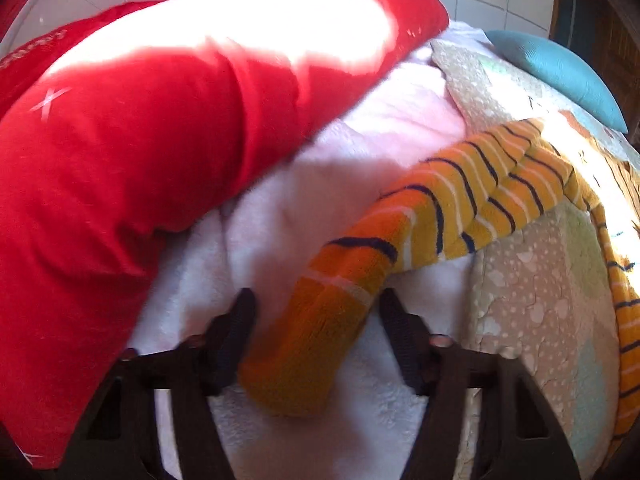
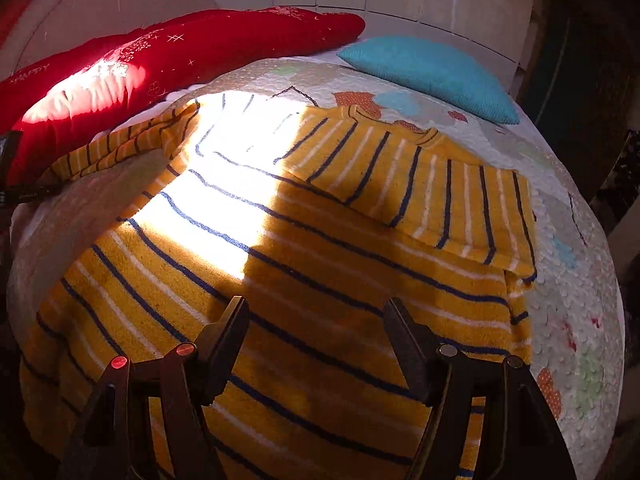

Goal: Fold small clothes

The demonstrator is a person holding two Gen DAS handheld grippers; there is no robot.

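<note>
A small yellow sweater (image 2: 320,264) with navy and white stripes lies flat on the bed. Its right sleeve (image 2: 440,192) is folded across the chest. Its left sleeve (image 2: 120,148) stretches out to the left. In the left wrist view that sleeve (image 1: 460,200) ends in an orange cuff (image 1: 312,336) lying between the fingers of my open left gripper (image 1: 316,300). The jaws stand wide on either side of the cuff, not closed on it. My right gripper (image 2: 316,308) is open and empty, hovering over the sweater's lower body.
A red pillow (image 1: 140,140) lies left of the sleeve, also in the right wrist view (image 2: 180,56). A teal pillow (image 2: 432,76) sits at the far right. A white fleece blanket (image 1: 280,208) and a patterned quilt (image 2: 560,208) cover the bed.
</note>
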